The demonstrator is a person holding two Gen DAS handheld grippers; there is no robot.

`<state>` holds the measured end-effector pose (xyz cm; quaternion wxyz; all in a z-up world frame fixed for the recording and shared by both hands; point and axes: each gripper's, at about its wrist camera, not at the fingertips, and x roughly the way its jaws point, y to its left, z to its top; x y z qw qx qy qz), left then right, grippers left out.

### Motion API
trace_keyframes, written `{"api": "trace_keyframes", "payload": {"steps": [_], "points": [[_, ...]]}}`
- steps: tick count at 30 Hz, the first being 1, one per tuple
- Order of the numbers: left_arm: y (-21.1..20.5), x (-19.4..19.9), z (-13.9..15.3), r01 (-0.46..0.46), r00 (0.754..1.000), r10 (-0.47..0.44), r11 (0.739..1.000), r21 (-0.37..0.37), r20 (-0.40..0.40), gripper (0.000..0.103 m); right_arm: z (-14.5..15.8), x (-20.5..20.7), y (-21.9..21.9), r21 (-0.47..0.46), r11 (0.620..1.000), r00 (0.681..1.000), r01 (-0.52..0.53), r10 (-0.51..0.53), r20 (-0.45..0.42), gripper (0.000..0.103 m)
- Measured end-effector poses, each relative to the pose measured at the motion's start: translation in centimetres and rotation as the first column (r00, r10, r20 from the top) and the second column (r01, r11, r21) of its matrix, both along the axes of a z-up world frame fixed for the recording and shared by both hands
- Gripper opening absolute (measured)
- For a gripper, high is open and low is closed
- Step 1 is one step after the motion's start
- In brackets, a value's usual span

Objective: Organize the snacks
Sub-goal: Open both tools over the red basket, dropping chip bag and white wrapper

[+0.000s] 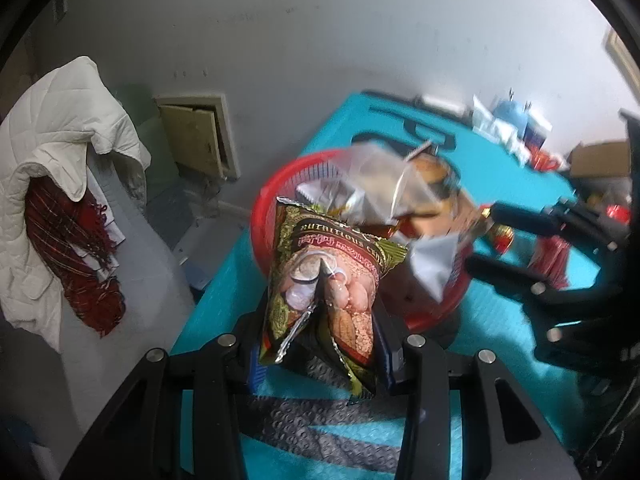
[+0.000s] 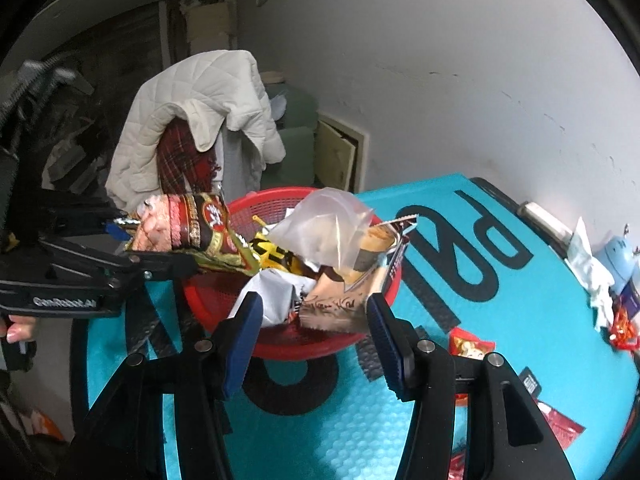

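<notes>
1. I work over a turquoise mat (image 2: 500,320) with big dark lettering, set against a scuffed white wall; a chair draped in a cream quilted jacket (image 2: 192,112) and a red plaid cloth stands off at about ten o'clock in my right view.

2. The red basket (image 2: 224,300) sits on the mat at the centre of both views and is already heaped: a clear plastic bag (image 2: 328,224), a tan wrapper (image 2: 340,304), a yellow-and-black packet (image 2: 276,256) and a white crumpled one lie in it. That part of the sorting looks done.

3. My left gripper (image 1: 320,316) is clenched on a green-and-maroon cereal packet (image 1: 320,264), held above the basket's near rim, at six o'clock of the basket in that view. I judge it is on its way in, not yet dropped.

4. My right gripper (image 2: 312,320) stands released with nothing between its blue pads (image 2: 240,344), hovering at the basket's six o'clock edge.

5. Still loose on the mat: a red packet (image 2: 472,346) just at three o'clock of my right fingers, more red wrappers (image 2: 560,428) at four o'clock, and small red pieces (image 2: 622,330) near the far clutter at three o'clock. So I reckon the job is past halfway, with those to gather.
</notes>
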<state>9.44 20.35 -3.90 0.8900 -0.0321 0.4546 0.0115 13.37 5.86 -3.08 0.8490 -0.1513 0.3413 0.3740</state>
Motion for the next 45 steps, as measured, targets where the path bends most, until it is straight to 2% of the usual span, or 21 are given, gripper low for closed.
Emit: {"api": "trace_keyframes", "payload": {"steps": [11, 16, 19, 26, 41, 45], "points": [[-0.7, 2.4, -0.3, 0.050, 0.997, -0.048, 0.998, 0.038, -0.055, 0.042, 0.6, -0.3, -1.0, 0.024, 0.999, 1.000, 0.027, -0.026, -0.009, 0.054], [-1.1, 3.7, -1.0, 0.069, 0.994, -0.065, 0.996, 0.054, -0.087, 0.046, 0.7, -0.2, -1.4, 0.038, 0.999, 0.999, 0.036, -0.035, -0.020, 0.054], [-1.5, 4.1, -1.5, 0.092, 0.991, -0.088, 0.995, 0.032, -0.103, 0.054, 0.6, -0.3, -1.5, 0.034, 0.999, 0.999, 0.042, -0.041, -0.024, 0.054], [-2.4, 4.5, -1.7, 0.086, 0.989, -0.083, 0.996, 0.015, -0.121, 0.055, 1.0, -0.2, -2.4, 0.042, 0.997, 0.998, 0.064, -0.063, -0.025, 0.054], [-3.4, 1.0, 4.4, 0.052, 0.998, -0.054, 0.997, 0.060, 0.038, 0.055, 4.3, -2.1, -4.0, 0.096, 0.992, 0.996, 0.080, -0.084, 0.035, 0.054], [-3.9, 0.1, 5.9, 0.052, 0.996, -0.055, 0.998, 0.035, 0.073, 0.055, 5.8, -2.9, -4.6, 0.122, 0.989, 0.994, 0.086, -0.094, 0.061, 0.056]]}}
